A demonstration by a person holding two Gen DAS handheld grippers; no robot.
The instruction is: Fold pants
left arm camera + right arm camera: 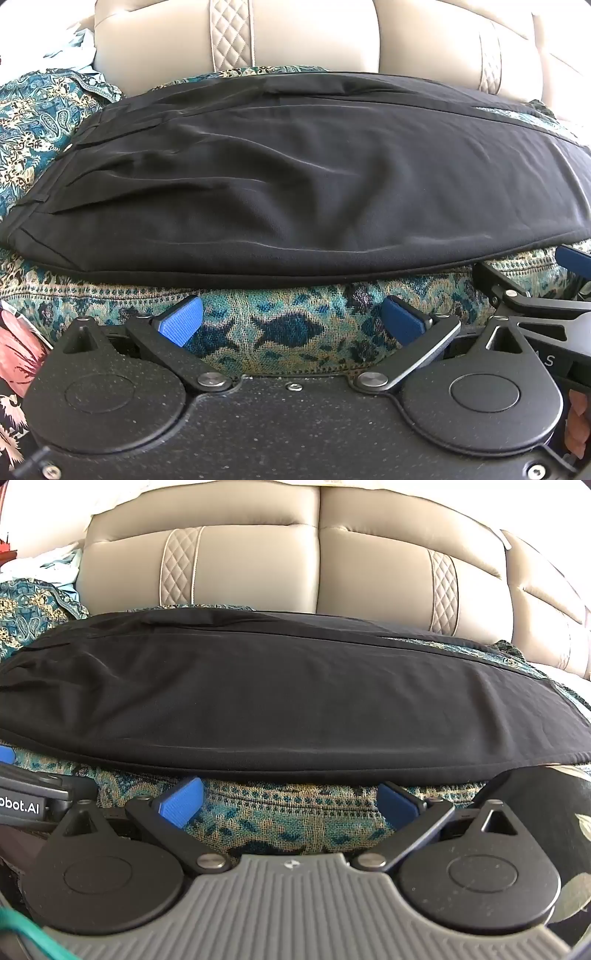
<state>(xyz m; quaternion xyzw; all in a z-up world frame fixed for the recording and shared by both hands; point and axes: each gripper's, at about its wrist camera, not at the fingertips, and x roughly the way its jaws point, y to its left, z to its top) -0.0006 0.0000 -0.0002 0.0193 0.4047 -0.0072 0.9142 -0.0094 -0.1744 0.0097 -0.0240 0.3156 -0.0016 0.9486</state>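
Black pants [295, 177] lie flat and folded lengthwise on a teal patterned cover [280, 332], waistband to the left, and also show in the right wrist view [288, 694]. My left gripper [291, 321] is open and empty, just short of the pants' near edge. My right gripper [288, 801] is open and empty too, close to that same edge and further right. Part of the right gripper [535, 295] shows at the right of the left wrist view.
The beige leather sofa back [317, 561] rises behind the pants. Light blue cloth [74, 44] is bunched at the far left. Floral dark fabric [554, 812] sits at the right, near my right gripper.
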